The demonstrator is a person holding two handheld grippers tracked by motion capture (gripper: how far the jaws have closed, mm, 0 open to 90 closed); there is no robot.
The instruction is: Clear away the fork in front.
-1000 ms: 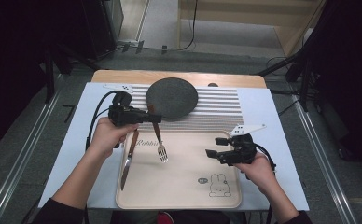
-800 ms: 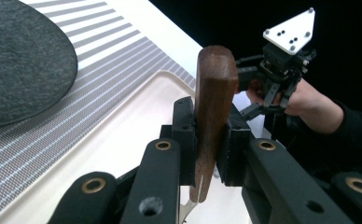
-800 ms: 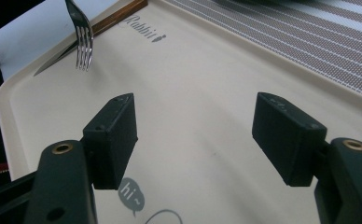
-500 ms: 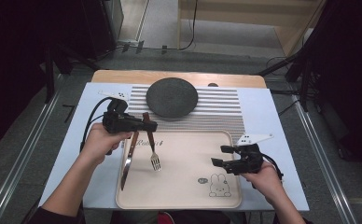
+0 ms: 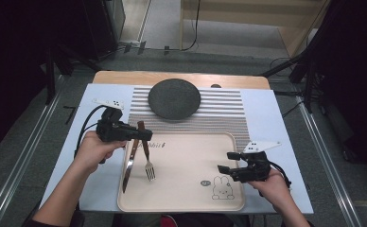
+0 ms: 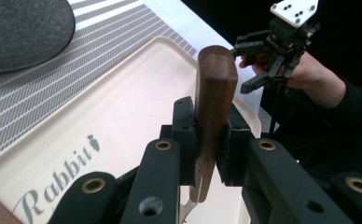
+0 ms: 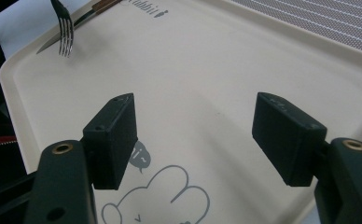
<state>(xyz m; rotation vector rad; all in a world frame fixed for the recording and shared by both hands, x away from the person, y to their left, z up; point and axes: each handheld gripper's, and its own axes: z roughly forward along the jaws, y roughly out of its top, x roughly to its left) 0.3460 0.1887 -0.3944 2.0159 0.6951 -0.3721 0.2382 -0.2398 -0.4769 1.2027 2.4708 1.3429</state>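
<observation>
A fork with a dark wooden handle (image 6: 214, 98) stands between the jaws of my left gripper (image 6: 209, 128), which is shut on it. From above, my left gripper (image 5: 140, 134) is at the tray's far left corner. The fork (image 5: 148, 168) slants down from it, tines low over the beige tray (image 5: 186, 156). A knife (image 5: 130, 163) with a wooden handle lies just left of the fork, on the tray's left side. My right gripper (image 5: 225, 165) hovers over the tray's right part, open and holding nothing (image 7: 198, 126).
A dark round plate (image 5: 174, 98) sits on a striped mat (image 5: 219, 111) beyond the tray. The tray has a rabbit drawing (image 5: 222, 188) at its near right and the word Rabbit (image 6: 60, 175) at its far left. A pale blue table cover (image 5: 276, 127) surrounds it.
My left hand has carried the fork toward the near left, closer to the knife. My right hand has drawn back toward the tray's near right side, jaws still apart.
</observation>
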